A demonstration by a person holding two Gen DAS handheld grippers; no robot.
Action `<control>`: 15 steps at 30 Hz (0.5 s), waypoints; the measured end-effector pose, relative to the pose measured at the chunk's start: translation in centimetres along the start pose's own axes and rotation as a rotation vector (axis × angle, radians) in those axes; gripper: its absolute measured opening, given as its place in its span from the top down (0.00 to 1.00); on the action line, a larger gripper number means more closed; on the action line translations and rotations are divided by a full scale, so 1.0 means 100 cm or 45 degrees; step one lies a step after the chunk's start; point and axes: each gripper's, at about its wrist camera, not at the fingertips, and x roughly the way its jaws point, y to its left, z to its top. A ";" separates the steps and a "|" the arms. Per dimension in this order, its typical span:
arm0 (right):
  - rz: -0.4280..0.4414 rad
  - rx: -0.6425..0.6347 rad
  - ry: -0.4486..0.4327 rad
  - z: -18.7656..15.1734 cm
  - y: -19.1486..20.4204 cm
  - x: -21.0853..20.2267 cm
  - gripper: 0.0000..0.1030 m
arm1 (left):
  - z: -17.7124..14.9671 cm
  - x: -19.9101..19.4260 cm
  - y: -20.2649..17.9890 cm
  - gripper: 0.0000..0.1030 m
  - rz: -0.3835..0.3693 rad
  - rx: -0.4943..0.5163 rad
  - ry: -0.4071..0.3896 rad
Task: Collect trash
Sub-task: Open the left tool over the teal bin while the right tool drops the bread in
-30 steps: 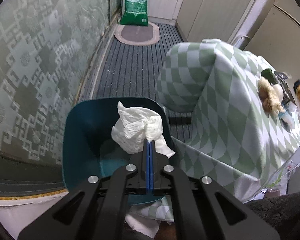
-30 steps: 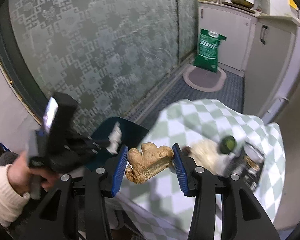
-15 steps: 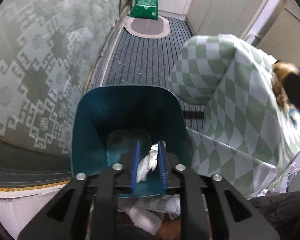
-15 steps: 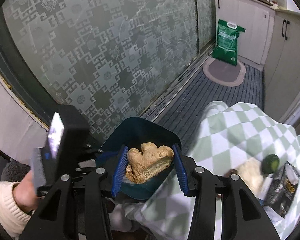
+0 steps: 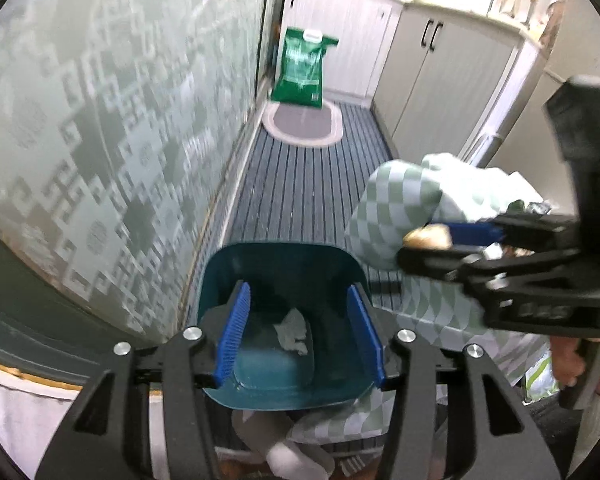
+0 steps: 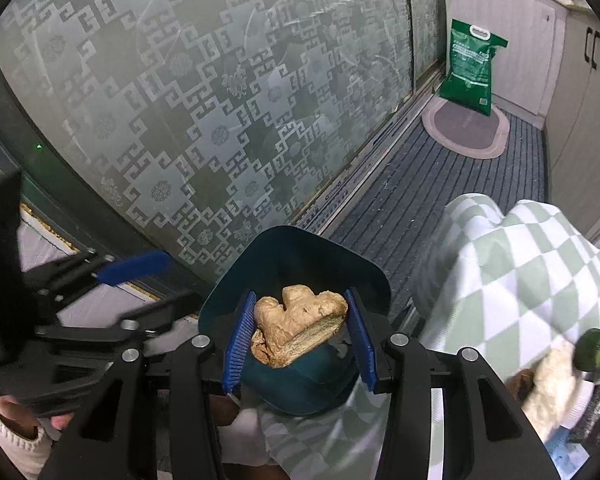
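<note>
A teal trash bin [image 5: 280, 264] stands on the floor between the patterned glass door and the table. A crumpled white tissue [image 5: 292, 330] lies on its bottom. My left gripper [image 5: 298, 332] is open and empty above the bin's mouth. My right gripper [image 6: 298, 338] is shut on a tan piece of ginger [image 6: 296, 330] and holds it over the bin [image 6: 300, 256]. In the left wrist view the right gripper [image 5: 440, 240] comes in from the right with the ginger [image 5: 426, 237] at its tip. In the right wrist view the left gripper [image 6: 128, 266] is at the left.
A table with a green-and-white checked cloth [image 6: 532, 264] stands right of the bin, with a lime [image 6: 592, 348] and other scraps on it. A green bag [image 5: 302, 66] and an oval mat [image 5: 302, 124] lie down the striped floor by white cabinets [image 5: 440, 76].
My left gripper opened and let the white tissue fall into the bin. My right gripper carried the ginger from the table to above the bin.
</note>
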 end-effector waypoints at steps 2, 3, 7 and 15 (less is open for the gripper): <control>0.030 0.013 0.014 0.000 0.001 0.005 0.54 | 0.003 -0.010 0.003 0.45 0.008 0.008 -0.045; 0.046 0.019 0.017 0.001 0.000 0.007 0.51 | 0.005 -0.016 0.004 0.44 0.013 0.014 -0.073; 0.067 0.032 -0.037 0.003 0.000 -0.004 0.48 | 0.011 -0.036 -0.001 0.33 0.005 0.047 -0.150; 0.028 0.060 -0.211 -0.002 -0.015 -0.061 0.48 | 0.028 -0.060 -0.061 0.22 -0.167 0.282 -0.224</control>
